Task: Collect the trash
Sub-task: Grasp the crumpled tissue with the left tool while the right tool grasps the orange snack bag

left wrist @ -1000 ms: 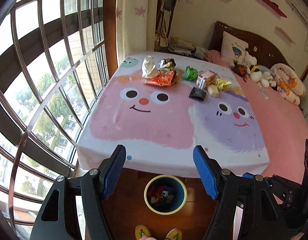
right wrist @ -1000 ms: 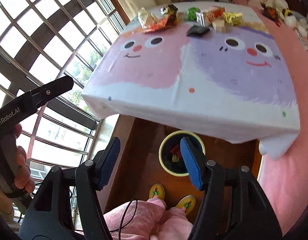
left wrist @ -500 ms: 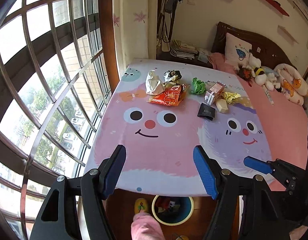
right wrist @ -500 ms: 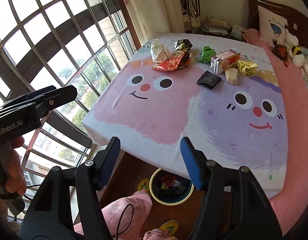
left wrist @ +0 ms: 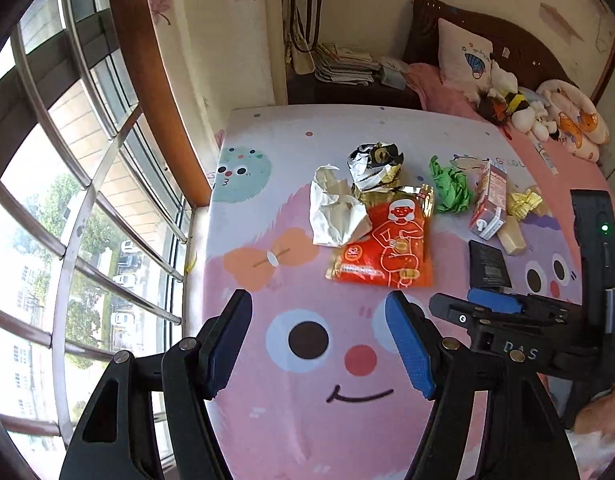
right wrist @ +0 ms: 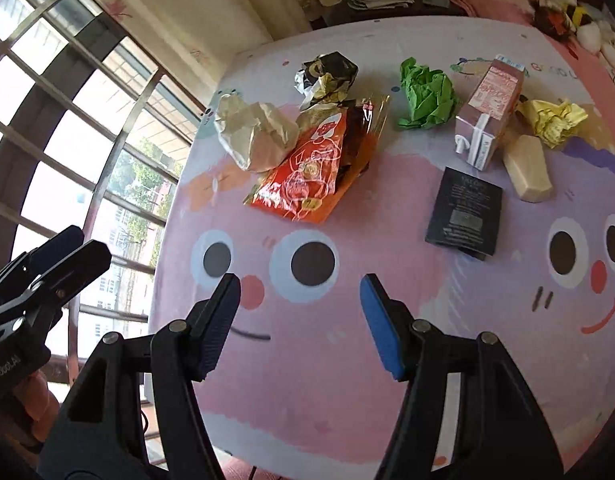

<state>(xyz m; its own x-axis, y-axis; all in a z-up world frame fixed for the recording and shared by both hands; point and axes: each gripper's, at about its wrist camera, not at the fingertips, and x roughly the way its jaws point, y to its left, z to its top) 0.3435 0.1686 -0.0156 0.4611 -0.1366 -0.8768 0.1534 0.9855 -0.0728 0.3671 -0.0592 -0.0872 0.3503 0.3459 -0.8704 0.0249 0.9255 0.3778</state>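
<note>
Collection stage, nothing in hand. The left gripper (left wrist: 318, 344) and the right gripper (right wrist: 300, 326) both hang over the near part of the cartoon-print table cover (right wrist: 327, 392), each with its blue pads spread apart and nothing between them.

All the visible trash lies in a loose row toward the far edge of the cover, well apart from both grippers. Toward the far left corner: a crumpled white paper bag (right wrist: 255, 136), touching an orange snack packet (right wrist: 307, 168), with a crushed black-and-gold wrapper (right wrist: 327, 76) just behind them. At the middle of the far edge: a green paper ball (right wrist: 427, 96). Further right: a pink drink carton (right wrist: 487, 112), a yellow paper ball (right wrist: 555, 118), a pale beige block (right wrist: 527, 168) and a flat black sachet (right wrist: 465, 212), the last nearest the grippers.

No bin appears in either view, so what may already have been collected cannot be judged. As far as shown, eight pieces remain to be lifted; the orange packet looks the closest target for the left gripper, the sachet for the right.
</note>
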